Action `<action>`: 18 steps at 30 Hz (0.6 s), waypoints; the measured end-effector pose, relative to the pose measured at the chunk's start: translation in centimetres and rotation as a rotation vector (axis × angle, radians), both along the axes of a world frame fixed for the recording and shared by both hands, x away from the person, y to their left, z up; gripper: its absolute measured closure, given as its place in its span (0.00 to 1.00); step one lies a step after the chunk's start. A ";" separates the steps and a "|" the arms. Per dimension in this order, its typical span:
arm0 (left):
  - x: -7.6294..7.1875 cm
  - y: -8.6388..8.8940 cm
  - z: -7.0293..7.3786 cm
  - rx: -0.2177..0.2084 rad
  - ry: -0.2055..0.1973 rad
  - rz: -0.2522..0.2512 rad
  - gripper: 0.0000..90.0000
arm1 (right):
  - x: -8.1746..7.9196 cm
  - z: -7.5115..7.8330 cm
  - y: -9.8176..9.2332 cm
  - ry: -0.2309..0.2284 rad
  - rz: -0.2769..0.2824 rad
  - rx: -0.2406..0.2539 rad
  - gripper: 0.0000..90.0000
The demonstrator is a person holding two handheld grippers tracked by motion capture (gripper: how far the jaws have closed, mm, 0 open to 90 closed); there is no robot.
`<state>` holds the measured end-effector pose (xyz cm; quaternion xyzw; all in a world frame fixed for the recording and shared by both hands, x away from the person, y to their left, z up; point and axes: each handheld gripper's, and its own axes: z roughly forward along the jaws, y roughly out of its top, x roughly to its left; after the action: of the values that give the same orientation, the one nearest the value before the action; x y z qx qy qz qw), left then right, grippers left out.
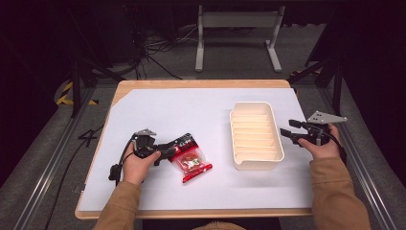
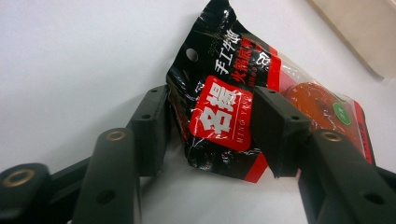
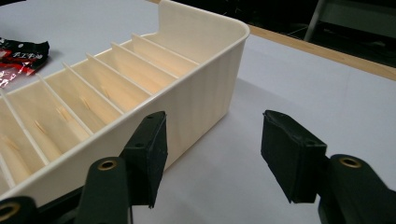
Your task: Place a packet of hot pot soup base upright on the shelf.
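Grasping is underway: left gripper jaws straddle the hotpot-base packet, not visibly pinching. Right gripper gapes empty beside the divided tray. Next, squeeze and lift.

Item: glossy black-and-red plastic snack packet
Pose: flat, tilted diagonally
Place: lower centre-left of high view, on white sheet

Left black two-jaw gripper lies low and level, jaws half apart, pointing right; right black two-jaw gripper hovers, jaws spread, pointing left.
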<state>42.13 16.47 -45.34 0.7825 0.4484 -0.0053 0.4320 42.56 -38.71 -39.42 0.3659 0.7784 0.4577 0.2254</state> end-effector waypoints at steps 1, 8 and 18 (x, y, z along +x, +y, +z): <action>0.0 0.1 0.0 0.010 -0.008 -0.012 0.58 | 0.0 0.0 0.0 0.000 0.000 0.000 0.46; 0.0 0.1 0.0 0.034 -0.029 -0.021 0.77 | 0.0 0.0 0.1 0.002 0.002 -0.006 0.46; -0.1 0.3 -0.1 0.056 -0.042 -0.006 0.94 | 0.0 0.0 0.0 0.001 0.005 -0.011 0.48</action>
<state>42.02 16.76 -45.46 0.7957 0.4367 0.0224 0.4191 42.55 -38.67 -39.43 0.3628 0.7820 0.4537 0.2257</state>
